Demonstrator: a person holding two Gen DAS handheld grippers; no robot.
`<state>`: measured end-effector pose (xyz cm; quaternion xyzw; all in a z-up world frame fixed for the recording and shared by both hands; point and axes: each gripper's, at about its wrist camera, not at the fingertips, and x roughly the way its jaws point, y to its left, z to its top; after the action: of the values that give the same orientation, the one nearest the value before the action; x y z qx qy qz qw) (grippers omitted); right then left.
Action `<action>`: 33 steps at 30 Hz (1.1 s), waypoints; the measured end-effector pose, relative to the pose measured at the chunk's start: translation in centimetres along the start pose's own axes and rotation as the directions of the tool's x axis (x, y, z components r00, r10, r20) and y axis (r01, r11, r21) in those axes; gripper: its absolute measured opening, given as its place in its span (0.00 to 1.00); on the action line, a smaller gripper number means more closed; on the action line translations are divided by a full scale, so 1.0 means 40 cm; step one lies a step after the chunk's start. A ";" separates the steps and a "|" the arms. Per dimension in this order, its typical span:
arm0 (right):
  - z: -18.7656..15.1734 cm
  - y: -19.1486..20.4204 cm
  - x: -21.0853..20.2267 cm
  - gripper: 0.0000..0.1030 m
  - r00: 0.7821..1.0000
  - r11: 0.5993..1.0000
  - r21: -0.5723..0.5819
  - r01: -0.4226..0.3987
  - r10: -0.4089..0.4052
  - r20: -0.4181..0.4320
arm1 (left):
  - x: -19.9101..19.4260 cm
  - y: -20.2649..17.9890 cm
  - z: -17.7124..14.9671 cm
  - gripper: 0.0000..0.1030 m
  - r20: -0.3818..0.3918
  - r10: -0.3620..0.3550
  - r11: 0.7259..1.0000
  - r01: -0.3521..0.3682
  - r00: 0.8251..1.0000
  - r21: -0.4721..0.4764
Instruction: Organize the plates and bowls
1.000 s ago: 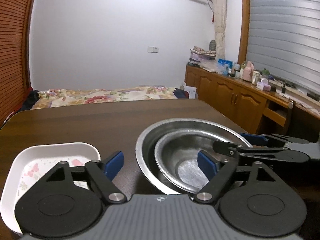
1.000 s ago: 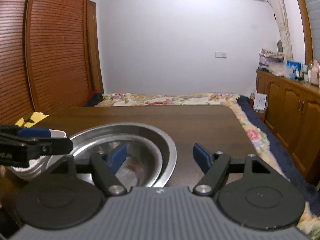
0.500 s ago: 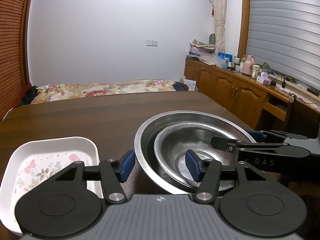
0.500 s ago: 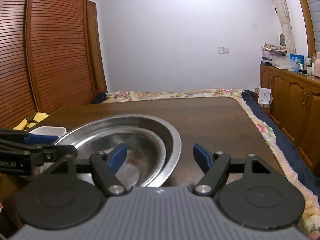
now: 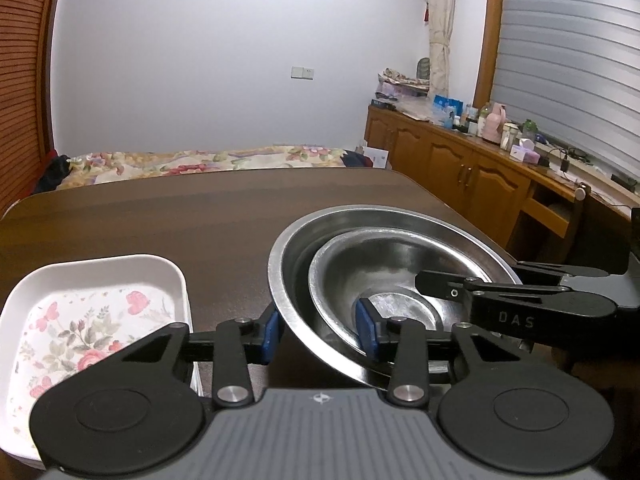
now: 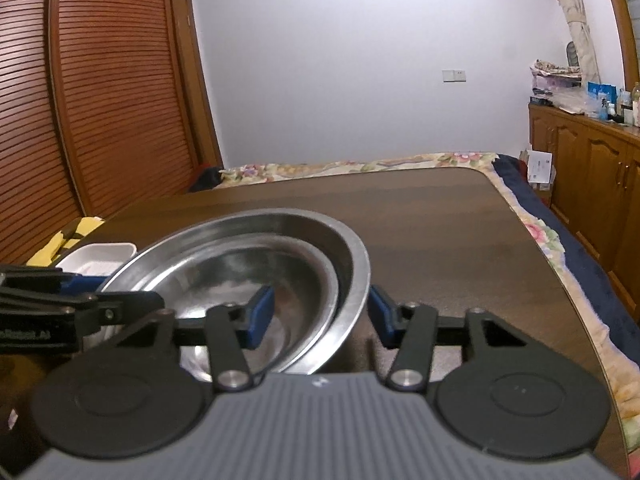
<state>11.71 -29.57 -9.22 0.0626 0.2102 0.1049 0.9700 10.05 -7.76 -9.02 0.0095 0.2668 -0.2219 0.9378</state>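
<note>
Large bowl: we see a wide, round stainless-steel bowl standing mouth-up on the dark brown wooden table. Being round, it has no long axis to report.
Small bowl: a smaller round stainless-steel bowl is nested inside the large one, also mouth-up, set toward the near side in the left wrist view.
Left gripper: the left gripper straddles the near-left rim of the nested bowls, one blue pad outside the large bowl's wall and the other inside the small bowl. Its jaws have just been closing and now stand narrow. We read the pads as touching the metal, though we cannot tell how firmly.
Right gripper: the right gripper straddles the opposite rim, its left pad inside the bowls and its right pad outside the wall. Its jaws have also just been closing to a narrow gap, with both rims between them.
Tray: a white rectangular tray with a pink floral print lies flat on the table just left of the bowls, apart from them.
Obstructions: in each wrist view, the other gripper reaches across the bowls from the side.
Surroundings: we note a bed with a floral cover beyond the table, wooden cabinets carrying bottles along the right wall, and slatted wooden doors on the left.
</note>
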 end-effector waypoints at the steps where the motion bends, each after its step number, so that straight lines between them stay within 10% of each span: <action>1: -0.001 0.003 0.000 0.40 1.000 1.000 -0.007 -0.005 0.005 -0.004 | -0.001 0.000 -0.002 0.40 0.000 0.002 1.000 -0.002 1.000 0.001; 33: 0.103 0.064 -0.056 0.27 0.990 0.996 0.027 -0.082 0.078 0.117 | -0.150 0.087 0.095 0.38 0.083 0.036 0.999 -0.034 0.996 -0.024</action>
<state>10.99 -27.92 -4.17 0.0925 0.1525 0.1364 0.9745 8.84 -2.65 -3.08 -0.0058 0.2296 -0.2027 0.9519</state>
